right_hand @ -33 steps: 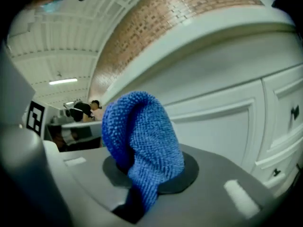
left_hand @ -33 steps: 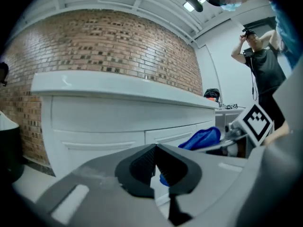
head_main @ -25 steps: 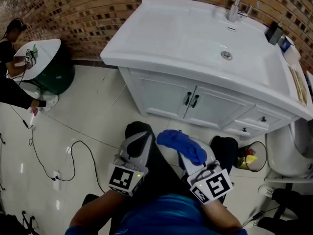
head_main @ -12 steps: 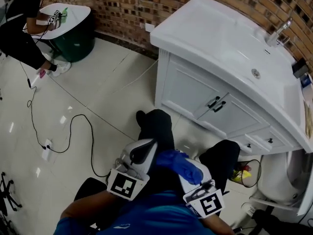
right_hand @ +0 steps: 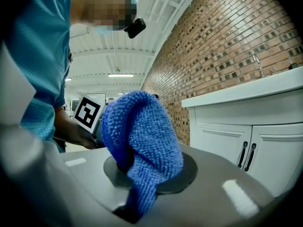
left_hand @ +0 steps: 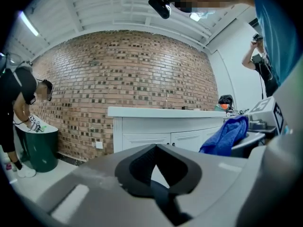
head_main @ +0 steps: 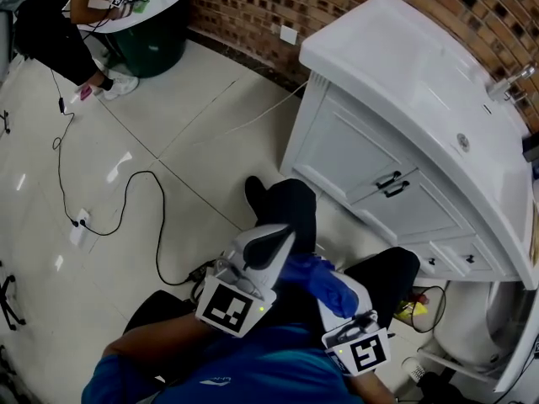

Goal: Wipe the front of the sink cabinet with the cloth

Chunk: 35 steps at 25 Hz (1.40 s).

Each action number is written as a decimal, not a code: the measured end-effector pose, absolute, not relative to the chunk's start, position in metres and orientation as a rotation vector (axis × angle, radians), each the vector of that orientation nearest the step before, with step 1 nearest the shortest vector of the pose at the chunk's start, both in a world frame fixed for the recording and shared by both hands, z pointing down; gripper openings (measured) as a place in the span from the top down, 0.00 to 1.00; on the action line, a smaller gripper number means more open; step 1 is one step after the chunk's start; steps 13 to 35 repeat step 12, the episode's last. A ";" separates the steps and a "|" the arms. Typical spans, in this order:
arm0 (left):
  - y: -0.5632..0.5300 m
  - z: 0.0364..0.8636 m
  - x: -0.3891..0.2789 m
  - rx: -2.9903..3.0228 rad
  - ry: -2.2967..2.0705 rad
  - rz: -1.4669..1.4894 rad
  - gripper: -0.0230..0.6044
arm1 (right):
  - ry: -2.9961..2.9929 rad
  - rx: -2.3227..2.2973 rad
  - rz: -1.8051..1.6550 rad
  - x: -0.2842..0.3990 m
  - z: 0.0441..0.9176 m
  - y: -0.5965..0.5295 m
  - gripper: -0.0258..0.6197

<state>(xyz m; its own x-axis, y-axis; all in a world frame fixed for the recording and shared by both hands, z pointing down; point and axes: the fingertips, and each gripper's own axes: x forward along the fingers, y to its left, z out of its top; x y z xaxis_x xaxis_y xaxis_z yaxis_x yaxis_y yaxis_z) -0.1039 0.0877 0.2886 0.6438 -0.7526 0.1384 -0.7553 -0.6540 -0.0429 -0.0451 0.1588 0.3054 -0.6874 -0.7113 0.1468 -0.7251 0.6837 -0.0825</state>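
Cloth [head_main: 318, 281], legs [head_main: 286, 213] before cabinet [head_main: 370, 162]

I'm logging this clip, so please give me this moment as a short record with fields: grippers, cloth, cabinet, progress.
Left gripper: shut, nothing held
Right gripper: shut on the blue cloth
Cloth position: bunched up above the jaws, apart from the cabinet
Sink cabinet front: white, doors closed, black handles
Progress: cloth not yet on the cabinet, wiping not begun
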 end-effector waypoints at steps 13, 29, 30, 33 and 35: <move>0.089 0.291 -0.101 2.831 -1.314 0.230 0.96 | -2.814 1.124 0.206 -0.051 0.307 0.162 0.87; 0.089 0.291 -0.101 2.831 -1.314 0.230 0.96 | -2.814 1.124 0.206 -0.051 0.307 0.162 0.87; 0.089 0.291 -0.101 2.831 -1.314 0.230 0.96 | -2.814 1.124 0.206 -0.051 0.307 0.162 0.87; 0.089 0.291 -0.101 2.831 -1.314 0.230 0.96 | -2.814 1.124 0.206 -0.051 0.307 0.162 0.87; 0.089 0.291 -0.101 2.831 -1.314 0.230 0.96 | -2.814 1.124 0.206 -0.051 0.307 0.162 0.87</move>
